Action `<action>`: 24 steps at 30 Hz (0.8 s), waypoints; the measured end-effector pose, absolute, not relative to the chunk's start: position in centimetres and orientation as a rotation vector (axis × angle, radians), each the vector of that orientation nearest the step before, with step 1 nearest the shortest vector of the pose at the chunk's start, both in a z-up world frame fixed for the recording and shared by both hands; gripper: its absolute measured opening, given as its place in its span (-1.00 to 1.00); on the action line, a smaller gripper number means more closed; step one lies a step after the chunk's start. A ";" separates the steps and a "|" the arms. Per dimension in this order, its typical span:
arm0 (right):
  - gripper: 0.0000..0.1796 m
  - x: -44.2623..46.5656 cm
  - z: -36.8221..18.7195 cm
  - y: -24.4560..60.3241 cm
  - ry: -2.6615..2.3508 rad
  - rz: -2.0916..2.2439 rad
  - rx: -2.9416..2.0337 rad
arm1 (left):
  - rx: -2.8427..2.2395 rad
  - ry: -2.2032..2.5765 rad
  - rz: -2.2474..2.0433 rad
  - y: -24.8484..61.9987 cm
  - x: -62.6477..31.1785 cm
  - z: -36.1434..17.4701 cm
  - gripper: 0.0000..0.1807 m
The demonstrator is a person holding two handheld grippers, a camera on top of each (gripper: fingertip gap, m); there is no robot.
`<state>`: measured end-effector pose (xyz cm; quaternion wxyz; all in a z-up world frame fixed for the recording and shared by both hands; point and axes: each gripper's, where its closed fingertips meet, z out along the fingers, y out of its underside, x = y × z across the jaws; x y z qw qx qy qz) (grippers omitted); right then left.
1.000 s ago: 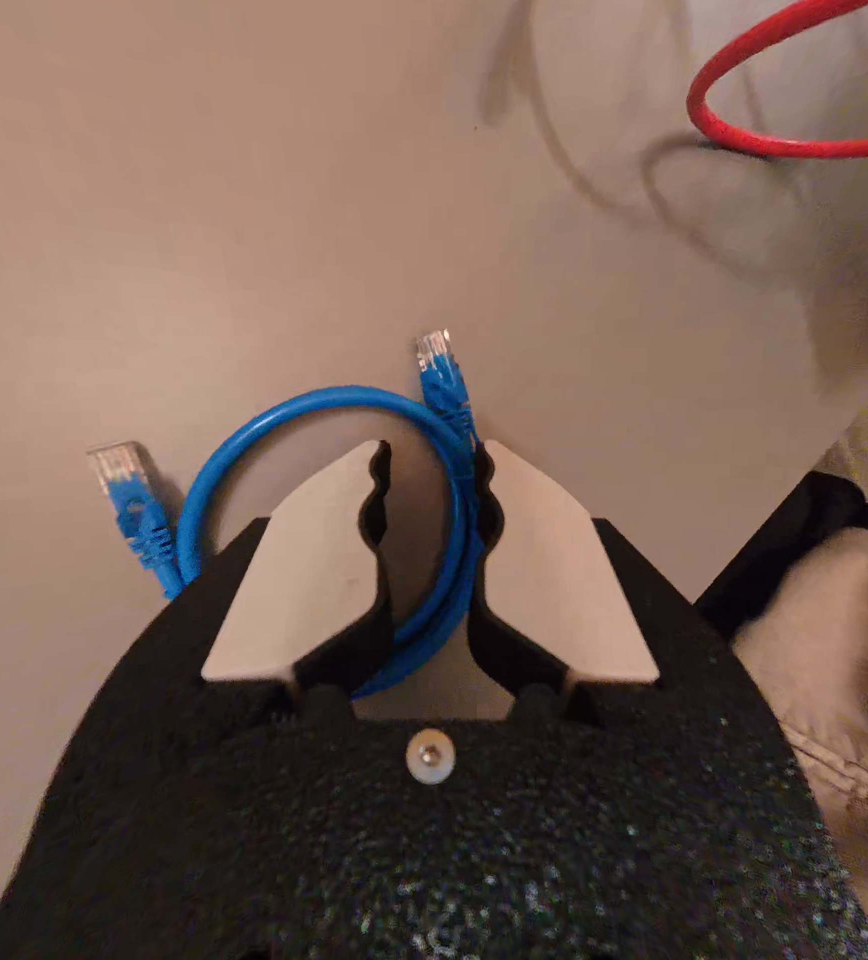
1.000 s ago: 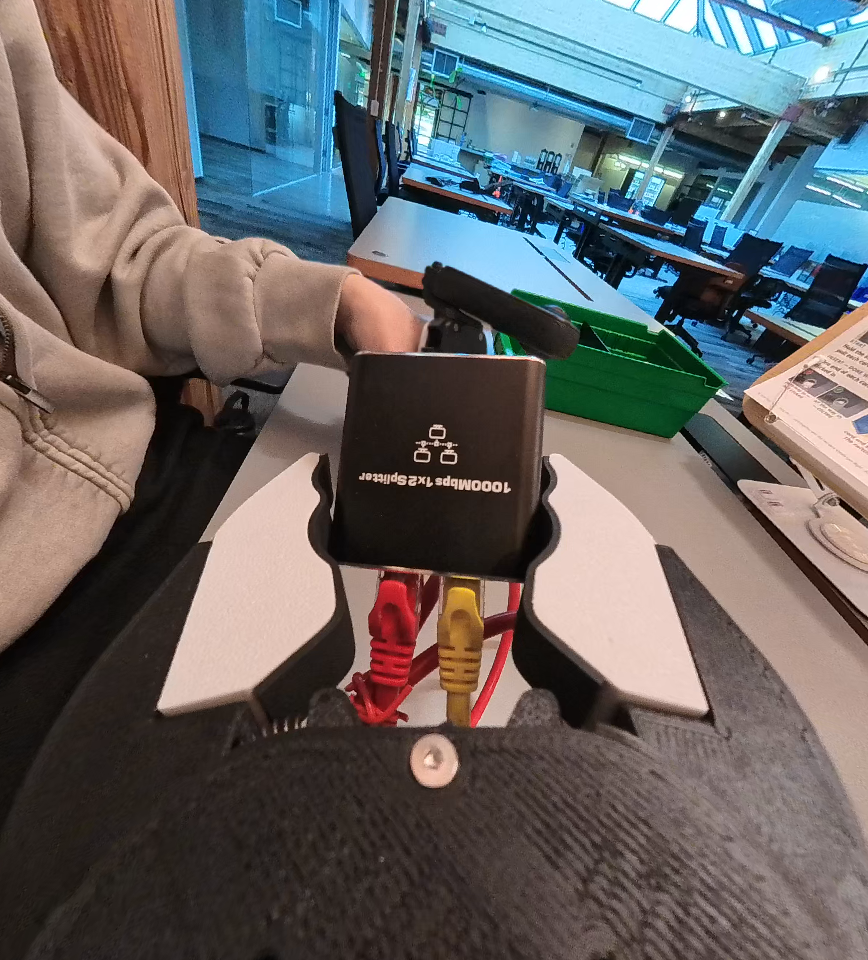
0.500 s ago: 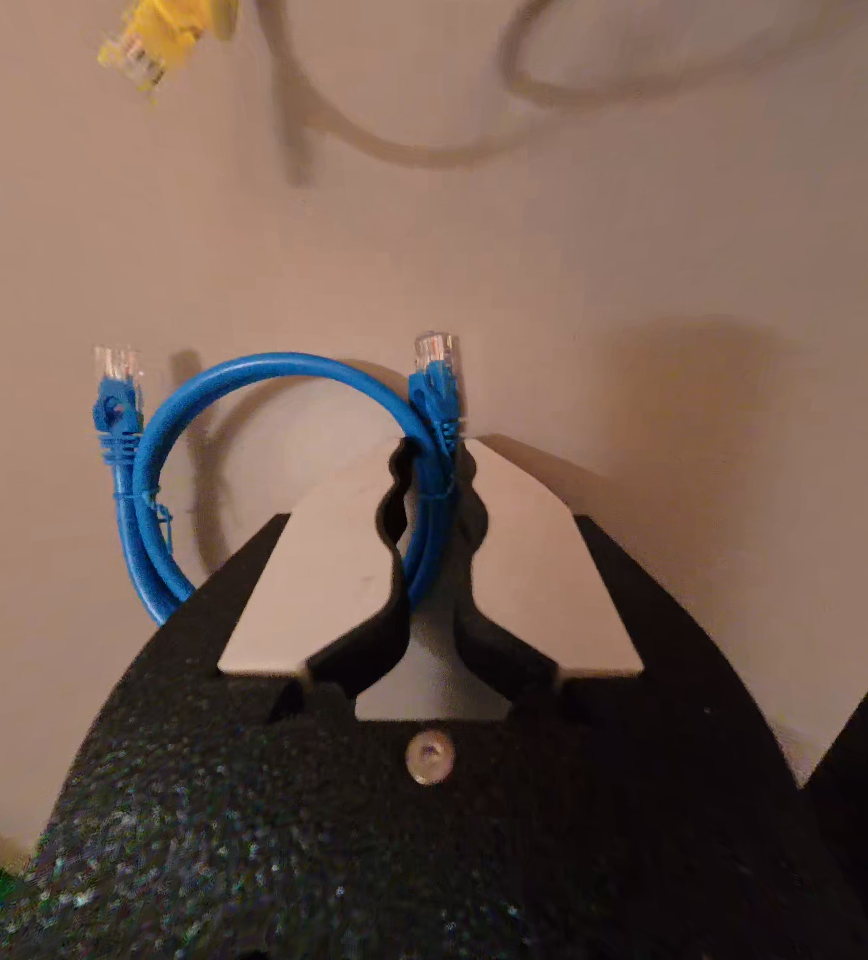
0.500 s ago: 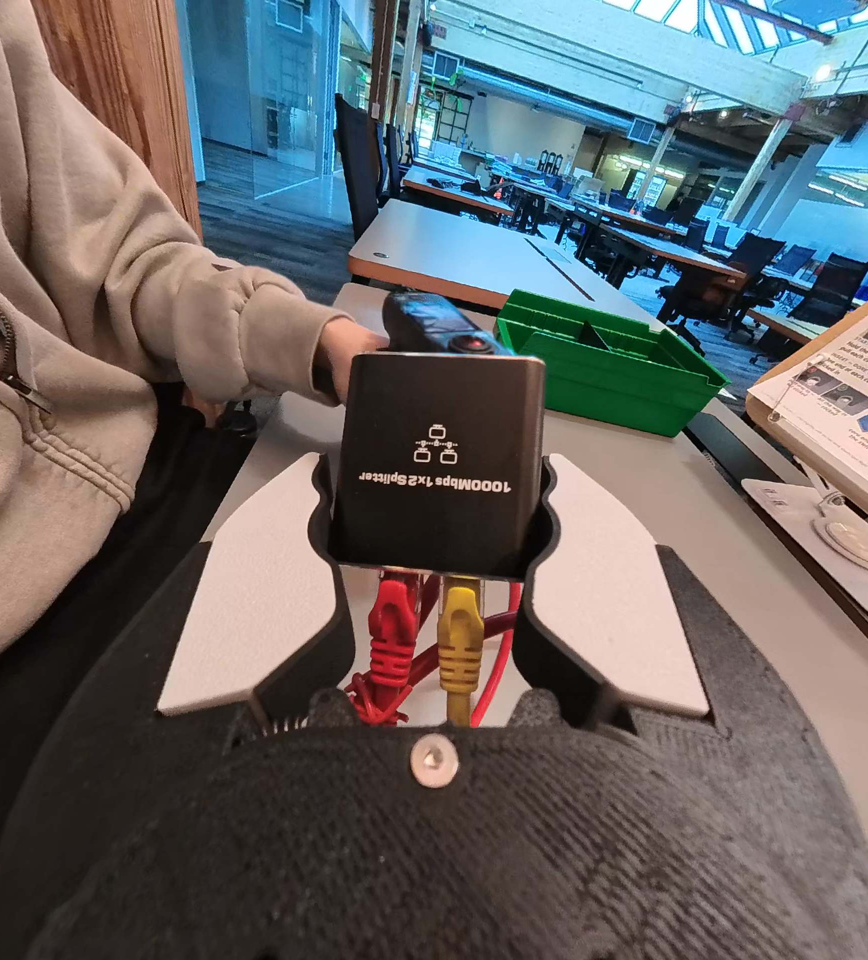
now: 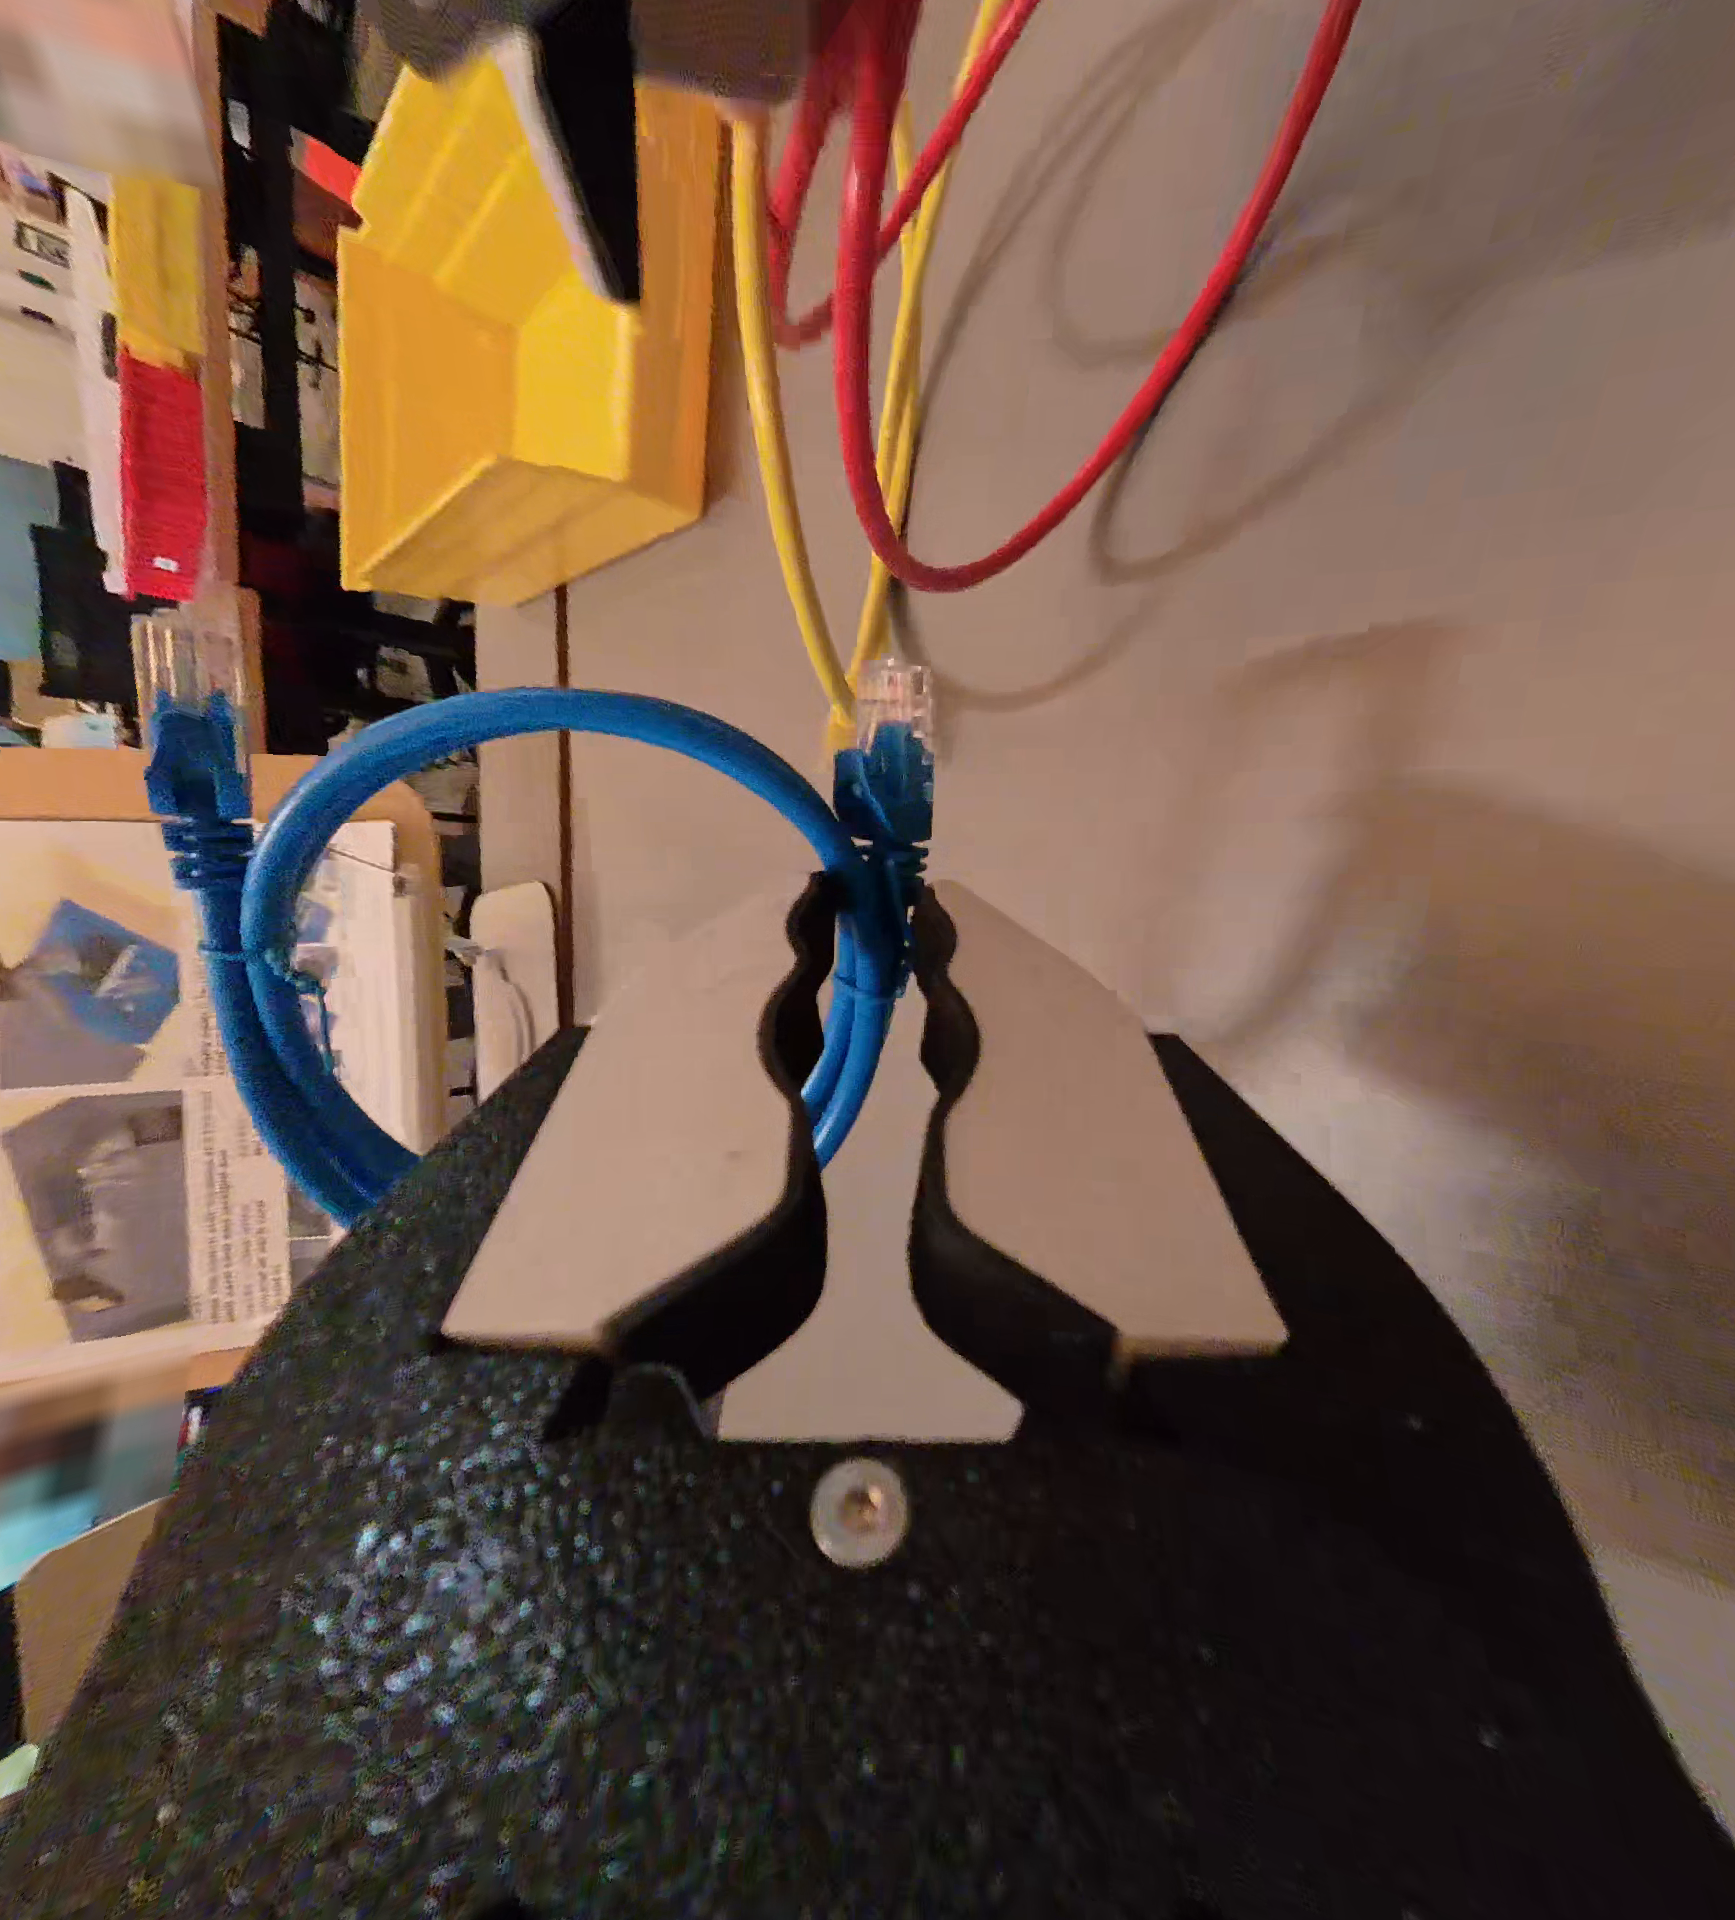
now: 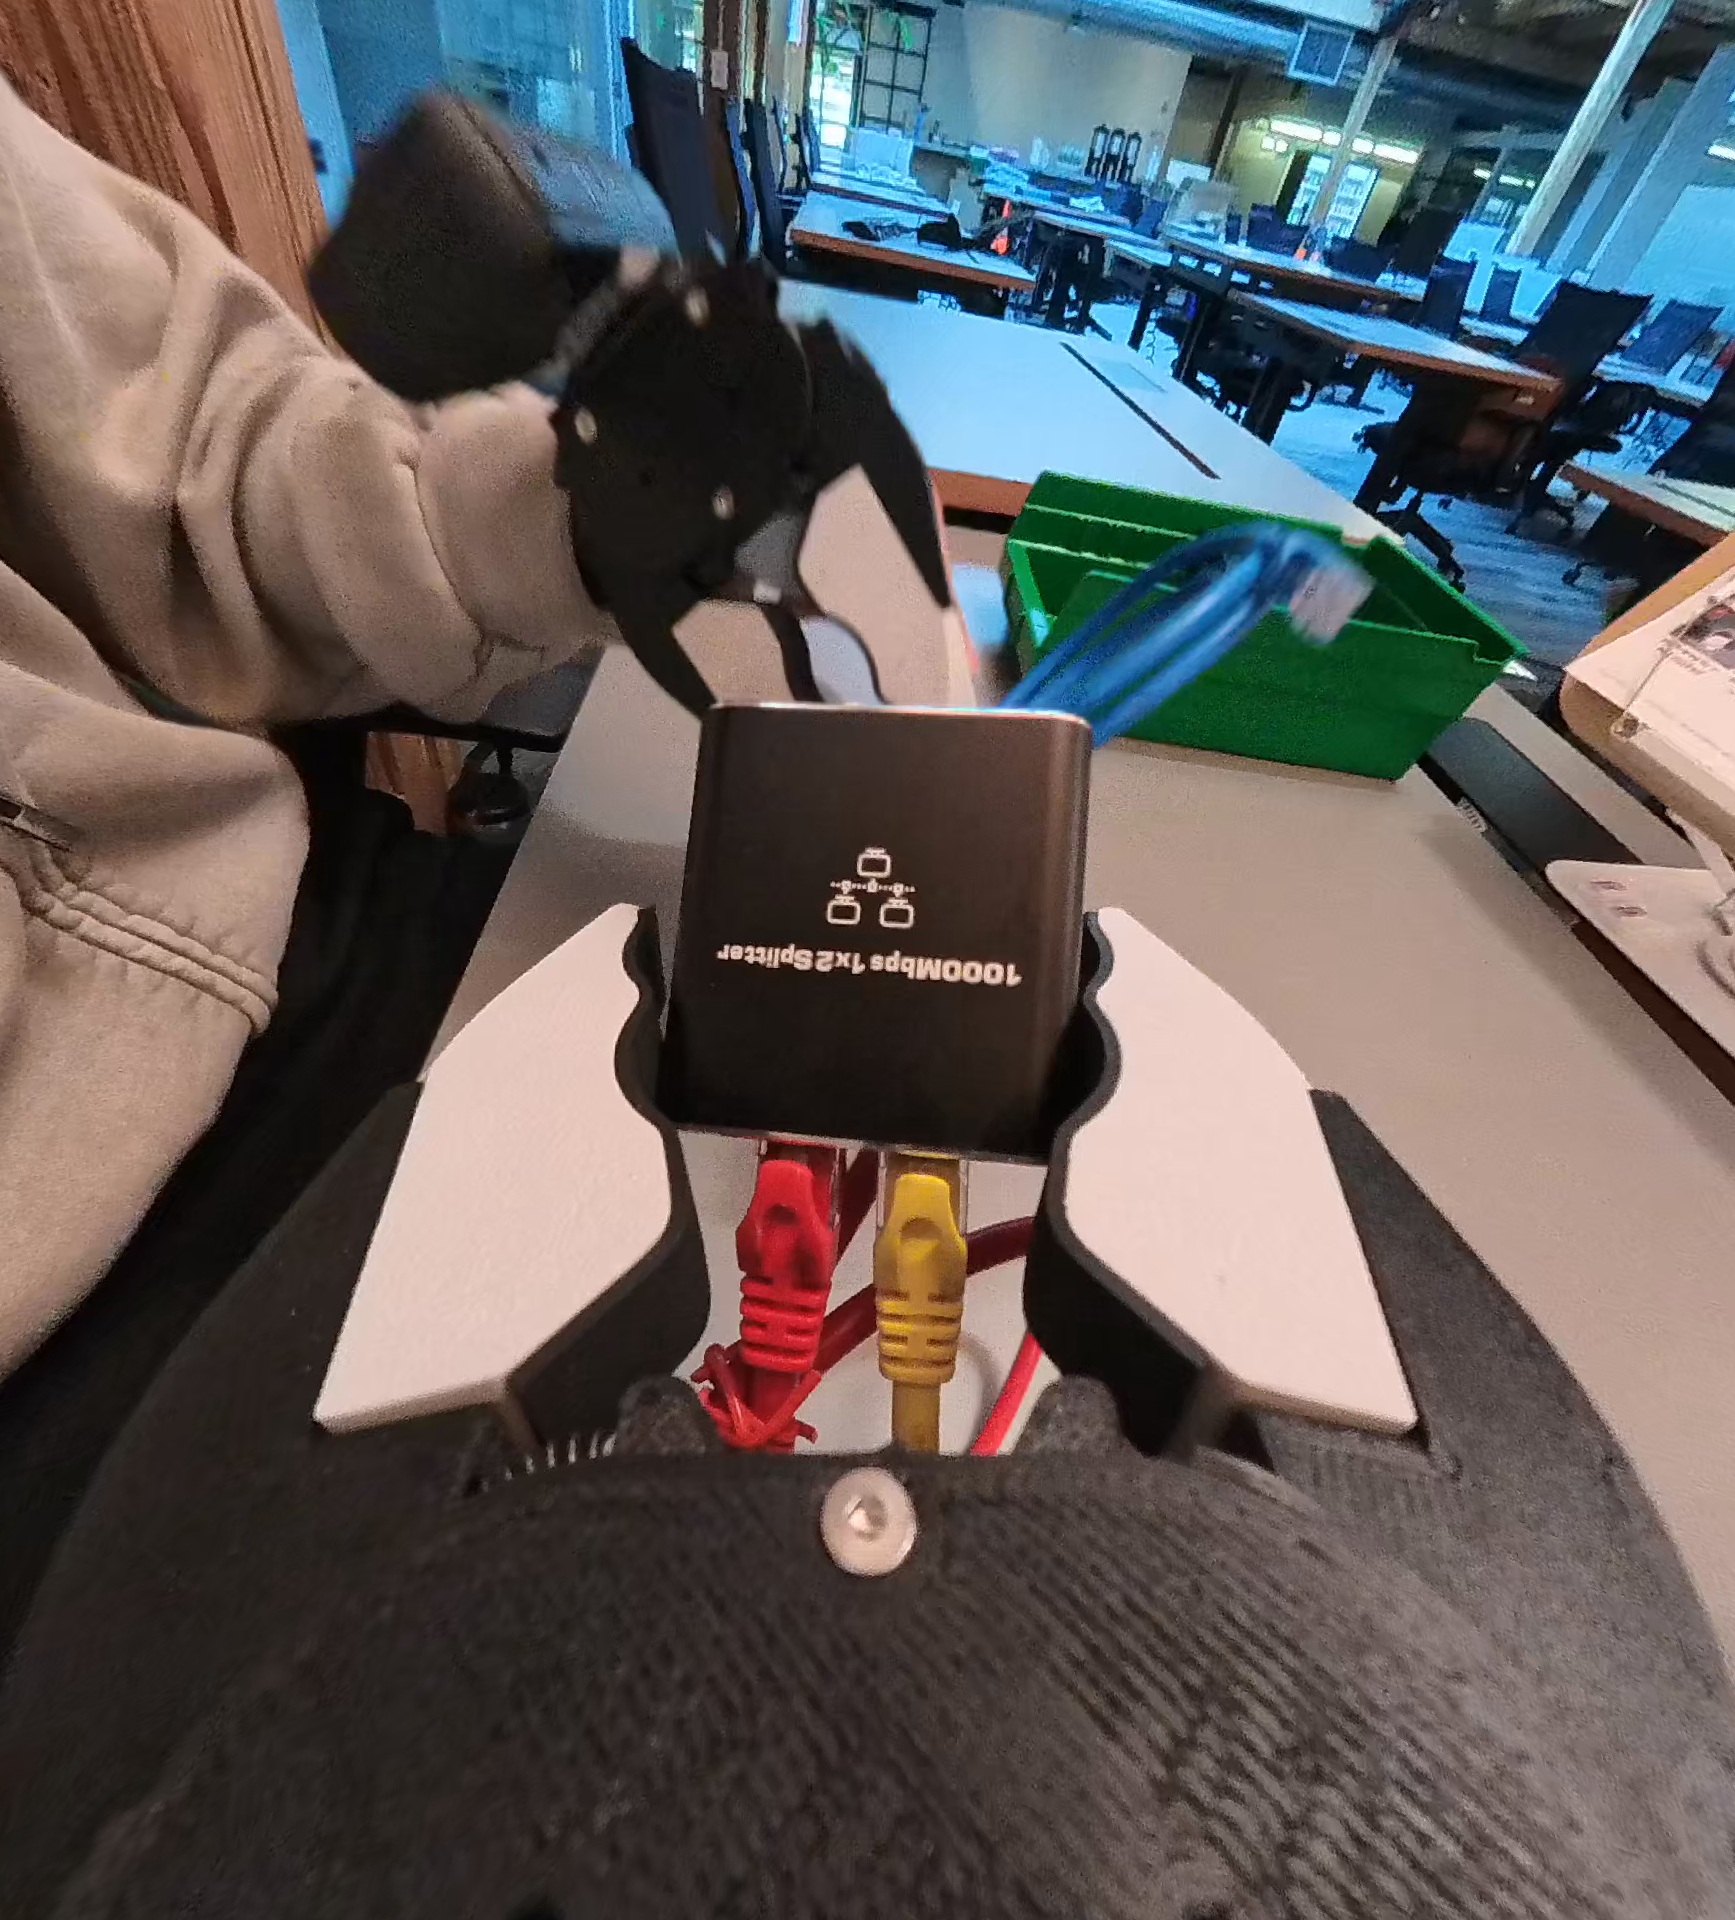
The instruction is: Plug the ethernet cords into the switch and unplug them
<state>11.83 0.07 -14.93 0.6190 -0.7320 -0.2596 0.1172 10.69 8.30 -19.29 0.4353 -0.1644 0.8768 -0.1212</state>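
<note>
Your right gripper (image 6: 868, 1023) is clamped on the black switch (image 6: 878, 914), same hold as a second ago, jaws pressed against both of its sides. Switch sits upright between the fingers, above the grey table (image 6: 1362, 935). Red cord (image 6: 785, 1278) and yellow cord (image 6: 917, 1288) are both plugged into the switch's near end, red on the left of yellow, unchanged.

Your left gripper (image 5: 868, 914) is closed on the blue cord (image 5: 530, 727), pinching it just behind one clear plug (image 5: 894, 696). A second ago the jaws stood apart around the cord on the table; half a second ago they had already closed on it. The cord's loop curls to the left of the jaws, second plug (image 5: 188, 675) at the far left, pointing the same way.

Big change: you have lifted and swung the left gripper. Before, it showed only bare table; now the red and yellow cords hang just beyond the blue plug, and a yellow bin (image 5: 489, 364) shows past them.

In the right wrist view the left gripper (image 6: 790, 582) has come up from behind the switch and now sits above its far end, blurred. The blue cord trails right of the switch toward the green bin (image 6: 1258, 675). Blue plug is not in the switch.
</note>
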 end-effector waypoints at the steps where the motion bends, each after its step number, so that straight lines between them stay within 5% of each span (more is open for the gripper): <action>1: -0.15 11.7 -15.0 0.2 -0.604 0.268 -1.693 | -0.383 2.162 -0.298 8.0 10.6 -18.1 -0.84; 8: -0.15 11.2 -16.1 1.3 -0.581 0.237 -1.842 | -0.288 2.125 -0.254 6.3 10.6 -13.8 -0.84; 24: -0.15 10.6 -18.4 3.2 -0.520 0.166 -2.080 | -0.145 2.147 0.061 7.3 10.5 -14.1 -0.85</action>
